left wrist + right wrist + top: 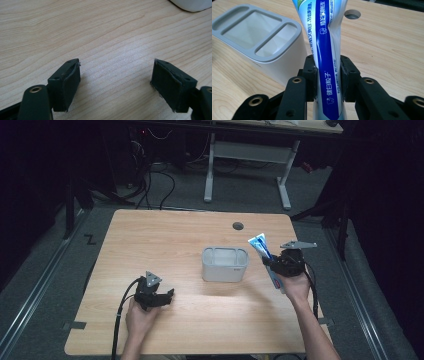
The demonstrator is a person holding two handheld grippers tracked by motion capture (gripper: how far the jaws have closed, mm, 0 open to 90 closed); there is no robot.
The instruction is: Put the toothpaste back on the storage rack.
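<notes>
right gripper has its jaws clamped on a toothpaste tube, one pad pressing each side of it, and you can see the tube pinched in a bit right where they bite. the tube runs straight up out of the jaws in the right gripper view, blue stripe with white lettering facing the camera, white and green further up. in the high view the same gripper sits at the right side of the table, and the tube sticks up and away from the jaws with its flat crimped end highest, while its other end pokes out below the jaws toward the person's hand.

just off to the left of those jaws is the grey holder (two open compartments on top, one bigger, one narrower). it's close beside the tube, and i can't tell for sure if they touch. in the high view the holder stands mid table, between the two grippers. past the tube and to the right of the jaws there's a round cable hole in the tabletop.

left gripper is doing nothing much: jaws wide apart, bare wood between them, nothing held. in the high view it rests low on the table, well apart from the holder.
</notes>
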